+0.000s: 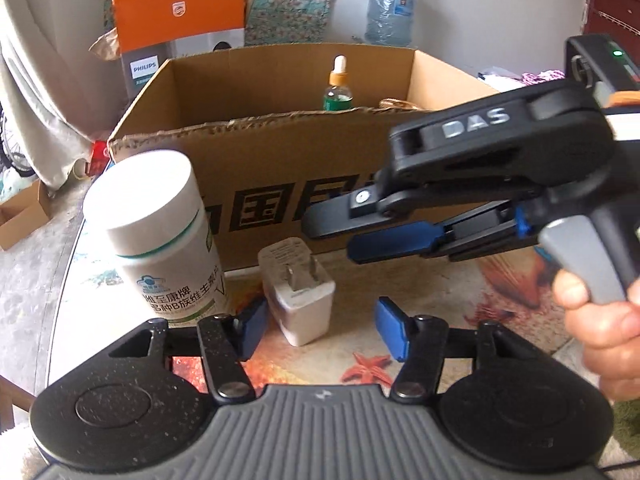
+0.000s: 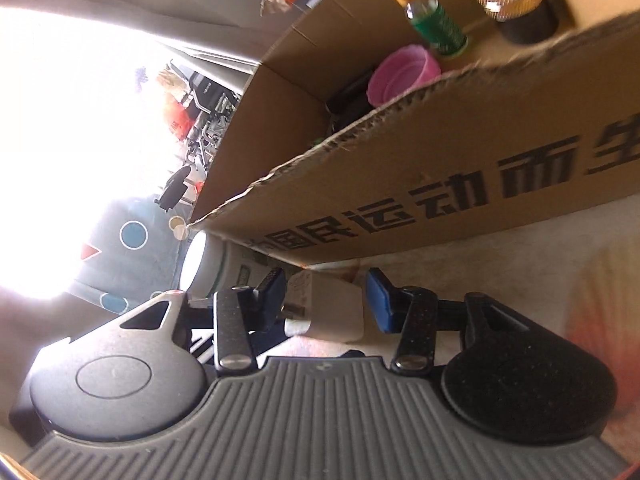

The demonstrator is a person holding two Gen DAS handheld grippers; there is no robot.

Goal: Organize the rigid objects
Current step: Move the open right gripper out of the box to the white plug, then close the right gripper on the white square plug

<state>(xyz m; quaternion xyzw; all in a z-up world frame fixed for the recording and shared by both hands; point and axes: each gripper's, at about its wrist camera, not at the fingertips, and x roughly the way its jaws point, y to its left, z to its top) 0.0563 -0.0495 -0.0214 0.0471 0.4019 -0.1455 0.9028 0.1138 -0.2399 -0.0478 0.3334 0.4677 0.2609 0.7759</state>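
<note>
Left wrist view: the left gripper (image 1: 318, 330) is spread wide, its blue fingers (image 1: 252, 330) set on either side of a white plug adapter (image 1: 298, 294) that lies on the table (image 1: 500, 304) with its two prongs facing up. The fingers do not touch the adapter. A white-capped vitamin bottle (image 1: 160, 236) stands upright just beyond the left-hand finger, and the cardboard box (image 1: 280, 184) rises behind both.

The right gripper (image 1: 370, 224) reaches in from the right above the adapter, rolled onto its side, with its fingers near each other but apart and nothing between them.

Right wrist view: this rolled pose turns the scene sideways. The right gripper (image 2: 326, 300) has the adapter (image 2: 332, 308) lying ahead in the gap between its parted fingers (image 2: 378, 300); whether either finger touches it cannot be told. The bottle (image 2: 208, 268) lies past the darker finger.

Inside the box (image 2: 440, 184) stand a green dropper bottle (image 2: 432, 20), a pink cup (image 2: 404, 72) and a black jar with a gold lid (image 2: 516, 4), evidently items already sorted. The adapter and vitamin bottle remain outside, probably next to go in. Both grippers converge on one small adapter, so a collision is a risk.
</note>
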